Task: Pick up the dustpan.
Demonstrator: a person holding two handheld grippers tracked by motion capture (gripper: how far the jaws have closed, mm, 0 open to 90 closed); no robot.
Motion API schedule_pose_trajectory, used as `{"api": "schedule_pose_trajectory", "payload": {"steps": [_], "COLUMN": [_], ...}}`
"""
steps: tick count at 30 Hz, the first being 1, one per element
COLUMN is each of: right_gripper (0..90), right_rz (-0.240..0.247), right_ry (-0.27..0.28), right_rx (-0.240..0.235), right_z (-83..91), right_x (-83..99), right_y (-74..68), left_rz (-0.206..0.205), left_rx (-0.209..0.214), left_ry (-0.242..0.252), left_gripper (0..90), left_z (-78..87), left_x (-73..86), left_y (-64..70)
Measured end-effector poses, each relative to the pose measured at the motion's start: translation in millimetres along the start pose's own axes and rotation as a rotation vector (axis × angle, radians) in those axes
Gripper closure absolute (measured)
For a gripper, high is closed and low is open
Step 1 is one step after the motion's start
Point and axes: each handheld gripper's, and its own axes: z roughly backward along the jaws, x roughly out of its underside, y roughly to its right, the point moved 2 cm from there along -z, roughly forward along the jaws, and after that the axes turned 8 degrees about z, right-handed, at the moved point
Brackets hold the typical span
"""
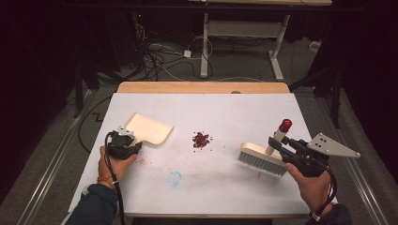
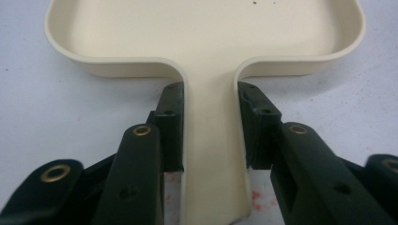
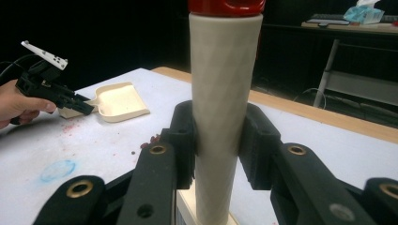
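A cream dustpan [image 1: 148, 129] lies flat on the white table [image 1: 220, 183] at the left. My left gripper [image 1: 137, 146] is shut on its handle [image 2: 211, 140], one jaw pressed to each side. At the right, a cream hand brush [image 1: 263, 158] with grey bristles stands on the table; its upright handle [image 3: 224, 103] has a red cap [image 1: 285, 124]. My right gripper [image 1: 274, 143] is shut on that handle. A small pile of dark red crumbs [image 1: 201, 139] lies between pan and brush. The right gripper view also shows the dustpan [image 3: 119, 101] and the left gripper [image 3: 87, 109] far off.
A blue smudge [image 1: 174, 178] and faint pink stains mark the table near the front. A wooden edge [image 1: 202, 87] runs along the table's far side. Beyond it stand a desk frame [image 1: 241, 33] and loose cables [image 1: 159, 56] on the floor.
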Motion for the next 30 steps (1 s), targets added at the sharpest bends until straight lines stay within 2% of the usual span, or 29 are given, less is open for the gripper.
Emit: {"api": "schedule_pose_trajectory", "payload": {"steps": [6, 11, 15, 21, 25, 30], "right_gripper": [69.6, 69.6, 69.6, 69.6, 69.6, 69.6], "right_rz": [-0.013, -0.008, -0.007, -0.024, -0.023, -0.024], "right_ry": [-0.019, -0.025, -0.026, -0.021, -0.027, -0.033], "right_rx": [0.005, 0.015, 0.028, 0.059, 0.054, 0.053], "right_z": [-3.7, -0.9, 4.1, 12.2, 11.8, 11.8], "right_x": [3.2, 4.4, 5.5, 6.4, 8.6, 10.0], "right_y": [2.1, 0.1, -0.7, 2.9, 2.5, 2.3], "left_rz": [-0.036, -0.061, -0.085, -0.134, -0.169, -0.190], "left_rx": [-0.010, -0.018, -0.019, 0.004, 0.022, 0.058], "left_ry": [0.018, 0.048, 0.051, 0.046, 0.042, 0.032], "left_gripper": [63.7, 63.7, 63.7, 63.7, 63.7, 63.7], "left_z": [11.9, 26.0, 35.8, 46.9, 54.2, 58.5], "left_x": [-3.6, -7.2, -6.2, -1.7, 1.5, 11.1], "left_y": [2.0, 4.4, 5.8, 15.0, 24.8, 36.4]}}
